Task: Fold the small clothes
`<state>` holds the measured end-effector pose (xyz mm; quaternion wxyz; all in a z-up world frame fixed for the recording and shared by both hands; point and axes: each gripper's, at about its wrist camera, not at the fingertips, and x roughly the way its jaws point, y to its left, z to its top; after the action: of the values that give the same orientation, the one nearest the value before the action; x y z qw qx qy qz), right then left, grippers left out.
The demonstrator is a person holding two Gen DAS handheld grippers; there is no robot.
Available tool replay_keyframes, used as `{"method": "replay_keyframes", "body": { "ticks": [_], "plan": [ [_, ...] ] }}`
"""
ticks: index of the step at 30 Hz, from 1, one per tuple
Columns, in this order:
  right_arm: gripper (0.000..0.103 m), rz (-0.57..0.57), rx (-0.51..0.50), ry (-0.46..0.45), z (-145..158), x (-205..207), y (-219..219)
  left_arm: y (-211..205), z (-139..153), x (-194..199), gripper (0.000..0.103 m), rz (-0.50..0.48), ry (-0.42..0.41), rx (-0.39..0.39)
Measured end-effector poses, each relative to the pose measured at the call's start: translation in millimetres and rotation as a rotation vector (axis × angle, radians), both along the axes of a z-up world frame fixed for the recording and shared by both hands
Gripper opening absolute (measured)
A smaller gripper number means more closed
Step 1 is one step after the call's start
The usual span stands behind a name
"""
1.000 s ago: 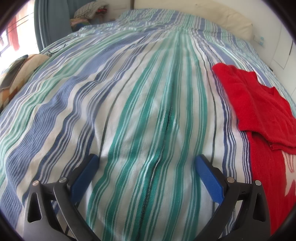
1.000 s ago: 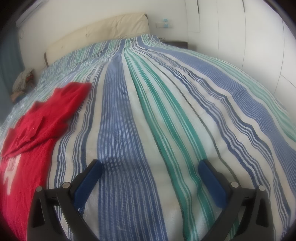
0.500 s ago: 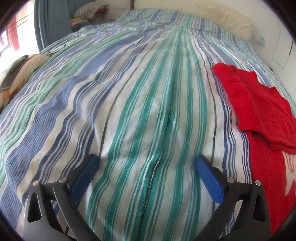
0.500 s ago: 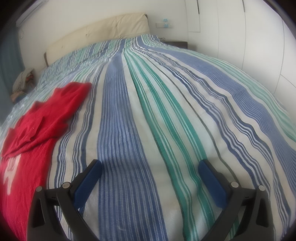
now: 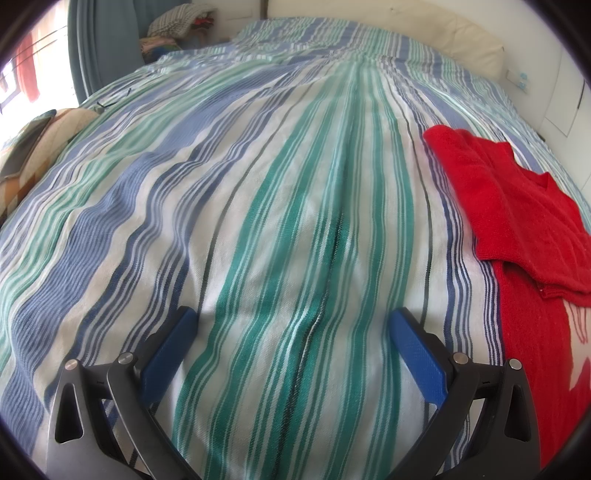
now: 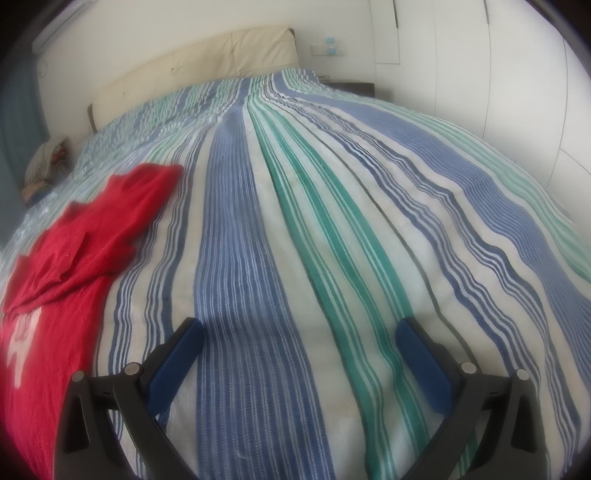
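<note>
Hovering wide apart and empty, the left gripper [image 5: 291, 332] and right gripper [image 6: 299, 341] are flanking the red top [image 5: 517, 229]; pinching from here is risking catching the bedspread [image 5: 258, 184] too.

Striped bedspread [image 5: 280, 229] covers the whole bed: blue, green and white bands running toward the headboard, a few shallow creases down the middle. Cream padded headboard [image 6: 207, 66] at the far end against a white wall. Small wall plate with blue-marked switches [image 6: 330, 48] right of the headboard, dark bedside table [image 6: 351, 88] below it. White wardrobe panels [image 6: 517, 81] along the right side. Far left corner: blue curtain [image 5: 79, 48], heap of mixed fabrics topped by a checked cloth [image 5: 177, 20]. Left edge of the bed: patterned orange-and-cream cushion [image 5: 44, 147] with a dark flat item on it, too blurred to identify. Red cloth hanging by the window [image 5: 27, 72].
</note>
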<state>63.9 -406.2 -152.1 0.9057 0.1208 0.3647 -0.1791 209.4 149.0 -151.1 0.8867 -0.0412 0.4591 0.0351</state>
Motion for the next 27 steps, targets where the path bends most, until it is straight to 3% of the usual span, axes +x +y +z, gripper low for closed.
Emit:
{"method": "replay_keyframes", "body": {
  "ticks": [13, 20, 27],
  "plan": [
    [0.103, 0.0, 0.0, 0.0, -0.1, 0.4, 0.2, -0.3, 0.3, 0.0, 0.103, 0.001, -0.001, 0.003],
    [0.103, 0.0, 0.0, 0.0, -0.2, 0.4, 0.1, -5.6, -1.2, -1.3, 0.103, 0.002, -0.009, 0.062],
    [0.103, 0.0, 0.0, 0.0, -0.1, 0.2, 0.1, -0.4, -2.3, -1.8, 0.103, 0.001, -0.011, 0.034]
  ]
}}
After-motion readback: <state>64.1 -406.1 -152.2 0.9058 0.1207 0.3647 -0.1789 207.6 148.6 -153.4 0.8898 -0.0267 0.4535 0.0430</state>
